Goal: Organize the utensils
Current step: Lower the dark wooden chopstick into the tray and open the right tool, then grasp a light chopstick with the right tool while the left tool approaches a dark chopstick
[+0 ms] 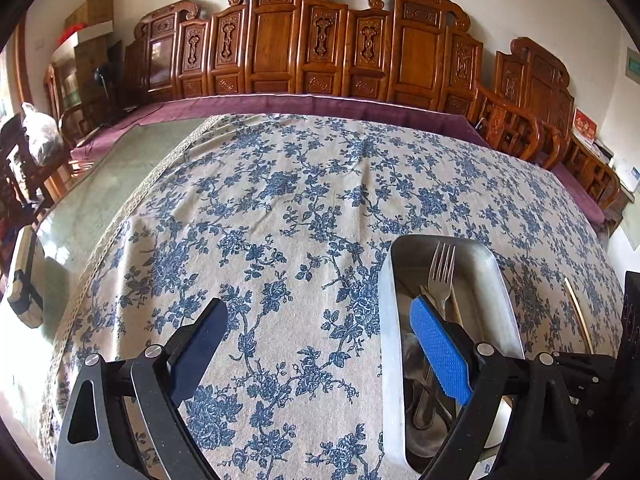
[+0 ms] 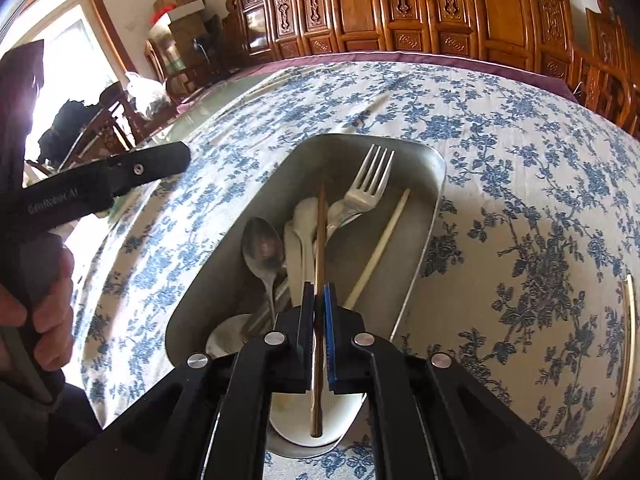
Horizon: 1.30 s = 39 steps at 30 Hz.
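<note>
A metal tray point(image 2: 434, 184) on the flowered cloth holds a fork point(image 2: 370, 184), a metal spoon point(image 2: 262, 248), white ceramic spoons point(image 2: 306, 224) and a pale chopstick point(image 2: 380, 248). My right gripper point(image 2: 319, 292) is shut on a brown chopstick point(image 2: 320, 232) and holds it lengthwise over the tray. My left gripper point(image 1: 320, 316) is open and empty, left of the tray point(image 1: 386, 300), its blue pad over the tray's inside. The fork point(image 1: 442, 272) shows there too. Another pale chopstick point(image 2: 630, 320) lies on the cloth to the right of the tray.
The table carries a blue-flowered cloth point(image 1: 280, 200) with a bare glass strip point(image 1: 100, 192) at its left. Carved wooden chairs point(image 1: 280, 40) line the far edge. My left gripper's body point(image 2: 104, 184) and the hand holding it show left of the tray.
</note>
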Tool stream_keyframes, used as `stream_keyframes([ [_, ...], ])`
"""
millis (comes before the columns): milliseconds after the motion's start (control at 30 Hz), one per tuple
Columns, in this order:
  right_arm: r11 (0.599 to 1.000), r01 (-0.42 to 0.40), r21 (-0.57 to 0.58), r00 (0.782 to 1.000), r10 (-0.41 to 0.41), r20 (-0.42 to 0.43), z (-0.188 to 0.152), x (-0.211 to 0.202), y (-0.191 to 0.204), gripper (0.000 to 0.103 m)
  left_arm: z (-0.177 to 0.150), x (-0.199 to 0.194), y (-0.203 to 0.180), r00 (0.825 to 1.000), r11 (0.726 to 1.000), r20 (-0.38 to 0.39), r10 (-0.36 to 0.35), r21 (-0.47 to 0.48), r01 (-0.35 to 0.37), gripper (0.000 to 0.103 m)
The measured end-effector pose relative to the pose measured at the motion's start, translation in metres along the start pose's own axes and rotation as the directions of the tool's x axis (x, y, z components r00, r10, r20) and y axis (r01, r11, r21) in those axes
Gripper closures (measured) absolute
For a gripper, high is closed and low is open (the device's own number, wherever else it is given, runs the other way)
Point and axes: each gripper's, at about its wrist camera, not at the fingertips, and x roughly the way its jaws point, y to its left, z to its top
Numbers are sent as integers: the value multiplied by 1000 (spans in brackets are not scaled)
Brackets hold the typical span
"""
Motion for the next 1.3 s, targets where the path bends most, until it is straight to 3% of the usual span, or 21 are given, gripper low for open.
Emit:
stream_keyframes([
  [233,997,-63,-32,998,64,22,0,-13,11,94,0,1,-1,1000,1000,-2,1,3,-1,14],
  [367,997,-52,-64,998,55,41,0,-24,14,94,-1,2,-4,1000,1000,-6,0,11,0,14],
  [433,994,-47,-96,996,54,68,-3,-36,13,78,-1,2,-6,1000,1000,-4,-3,14,3,14],
  [567,991,-17,-130,991,34,128,-7,-64,-3,60,-3,-1,-16,1000,1000,-1,-12,25,12,14],
  [633,989,23,-147,985,2,170,-12,-85,-18,42,-3,-5,-26,1000,999,6,-19,39,19,11],
  [733,980,105,-171,977,-69,202,-22,-106,-43,31,-5,-13,-43,999,997,26,-25,68,23,10],
  [867,956,224,-191,960,-183,212,-34,-121,-83,31,-10,-25,-69,998,994,32,-51,101,48,10],
  [1100,961,266,-78,956,-253,151,-47,-130,-163,32,-28,-37,-114,997,985,9,-82,153,80,10],
  [1300,959,280,-29,958,-277,79,-62,-118,-204,67,-40,-36,-154,994,979,-23,-107,174,109,10],
])
